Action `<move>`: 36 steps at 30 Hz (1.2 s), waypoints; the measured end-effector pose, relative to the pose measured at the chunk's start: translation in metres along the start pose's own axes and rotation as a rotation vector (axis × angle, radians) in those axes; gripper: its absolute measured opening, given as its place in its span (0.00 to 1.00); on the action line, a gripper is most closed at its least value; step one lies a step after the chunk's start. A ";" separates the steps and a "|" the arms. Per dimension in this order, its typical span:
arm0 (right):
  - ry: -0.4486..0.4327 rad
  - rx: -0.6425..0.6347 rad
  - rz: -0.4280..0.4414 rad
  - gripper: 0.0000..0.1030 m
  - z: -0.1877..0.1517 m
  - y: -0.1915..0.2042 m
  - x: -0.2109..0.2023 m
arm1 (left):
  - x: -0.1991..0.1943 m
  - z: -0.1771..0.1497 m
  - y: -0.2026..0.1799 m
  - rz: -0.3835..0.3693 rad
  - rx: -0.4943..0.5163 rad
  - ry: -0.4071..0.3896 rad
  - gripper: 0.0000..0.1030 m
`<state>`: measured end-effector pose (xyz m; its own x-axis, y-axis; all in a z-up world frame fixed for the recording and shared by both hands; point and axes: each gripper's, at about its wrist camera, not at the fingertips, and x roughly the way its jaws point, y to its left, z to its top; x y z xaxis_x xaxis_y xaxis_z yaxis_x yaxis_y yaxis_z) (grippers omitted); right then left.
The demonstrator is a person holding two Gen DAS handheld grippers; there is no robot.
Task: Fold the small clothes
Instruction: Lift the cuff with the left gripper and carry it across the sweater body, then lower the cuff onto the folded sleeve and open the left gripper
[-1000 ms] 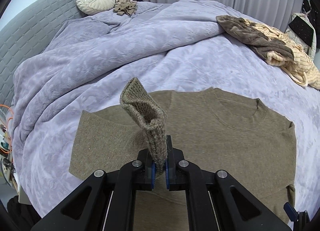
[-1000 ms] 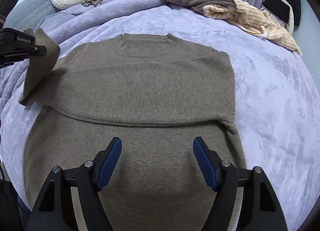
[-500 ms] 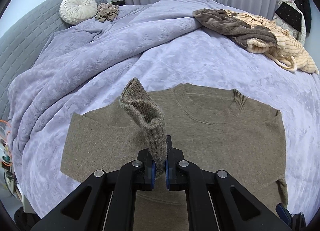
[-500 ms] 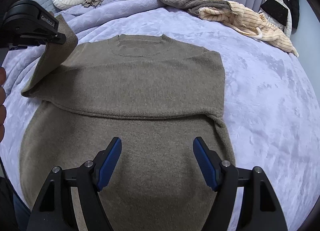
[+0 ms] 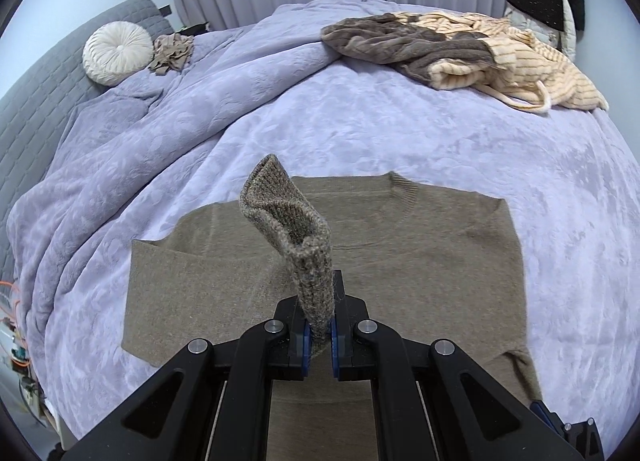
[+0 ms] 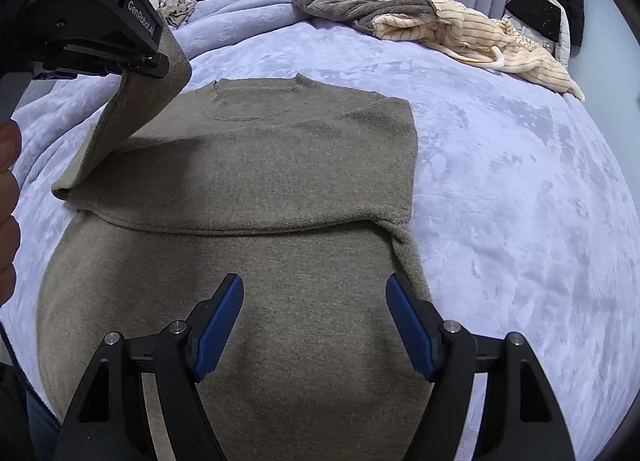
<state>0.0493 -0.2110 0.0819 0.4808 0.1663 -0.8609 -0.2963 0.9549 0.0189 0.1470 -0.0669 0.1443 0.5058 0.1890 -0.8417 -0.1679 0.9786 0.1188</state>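
An olive-brown knit sweater [image 6: 280, 165] lies flat on the lilac bed cover, neck away from me, its right sleeve folded across the body. My left gripper [image 5: 319, 335] is shut on the left sleeve's ribbed cuff [image 5: 292, 221] and holds it lifted above the sweater [image 5: 420, 261]. In the right wrist view the left gripper [image 6: 150, 57] hangs at the upper left with the sleeve [image 6: 132, 117] draping down from it. My right gripper [image 6: 316, 321] is open and empty, low over the sweater's lower body.
A heap of brown and cream striped clothes [image 5: 460, 49] lies at the far right of the bed, also in the right wrist view [image 6: 440, 25]. A round white cushion [image 5: 118, 51] and a small beige garment [image 5: 172, 53] sit by the grey headboard. The bed cover [image 6: 520, 181] surrounds the sweater.
My left gripper has carried the held sleeve cuff rightward and inward over the sweater. The right gripper has stayed open in place.
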 end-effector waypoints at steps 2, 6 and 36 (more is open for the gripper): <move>-0.002 0.012 0.002 0.75 -0.001 -0.006 0.000 | -0.007 0.000 -0.014 -0.015 0.024 -0.008 0.07; -0.005 0.034 0.002 0.75 -0.004 -0.018 -0.001 | -0.021 -0.004 -0.046 -0.033 0.094 -0.032 0.07; -0.027 0.135 -0.075 0.75 -0.035 -0.085 -0.010 | 0.036 -0.053 -0.133 -0.129 0.227 0.113 0.07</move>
<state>0.0409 -0.3026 0.0708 0.5196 0.0982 -0.8487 -0.1458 0.9890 0.0252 0.1422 -0.1944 0.0705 0.4107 0.0640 -0.9095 0.0918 0.9896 0.1110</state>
